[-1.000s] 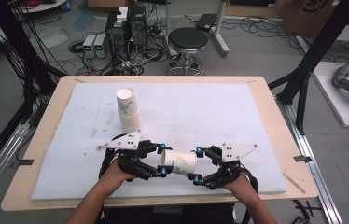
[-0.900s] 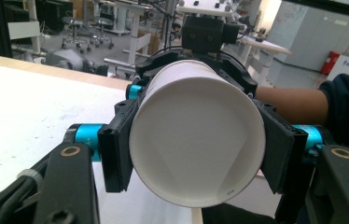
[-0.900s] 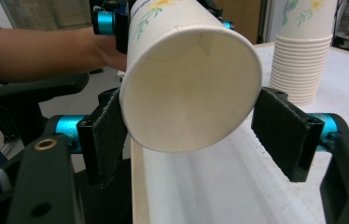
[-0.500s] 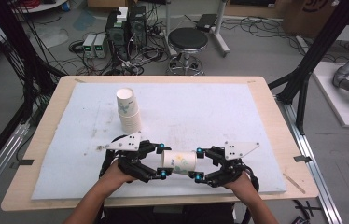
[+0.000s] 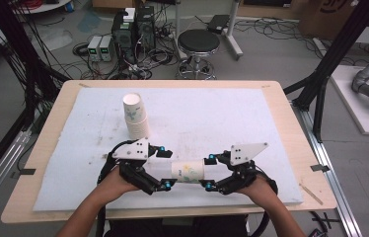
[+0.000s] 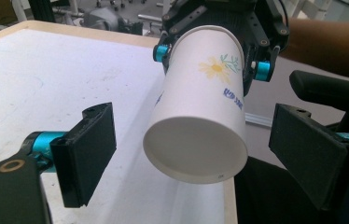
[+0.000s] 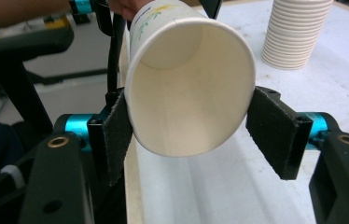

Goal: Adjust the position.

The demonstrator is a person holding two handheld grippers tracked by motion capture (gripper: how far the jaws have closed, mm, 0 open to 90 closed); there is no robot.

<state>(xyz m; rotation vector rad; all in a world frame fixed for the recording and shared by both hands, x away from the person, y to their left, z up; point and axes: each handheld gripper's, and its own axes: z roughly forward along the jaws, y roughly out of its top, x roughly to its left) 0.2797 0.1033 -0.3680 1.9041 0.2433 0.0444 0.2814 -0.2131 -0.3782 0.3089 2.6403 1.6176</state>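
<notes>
A white paper cup with a flower print lies level just above the table's near edge, between my two grippers. My right gripper is shut on its rim end after its jaws have just been closing. In the right gripper view both pads press the sides of the cup's open mouth. My left gripper stands open, its jaws having just been opening. In the left gripper view the cup's base sits between the pads, touching neither.
A stack of several paper cups stands upside down on the white mat, behind the left gripper. The same stack shows in the right gripper view. The table's wooden front edge lies right under both hands.
The left gripper's jaws have spread apart and let go of the cup's base. The right gripper's jaws have closed on the rim. Both hands stay in place.
</notes>
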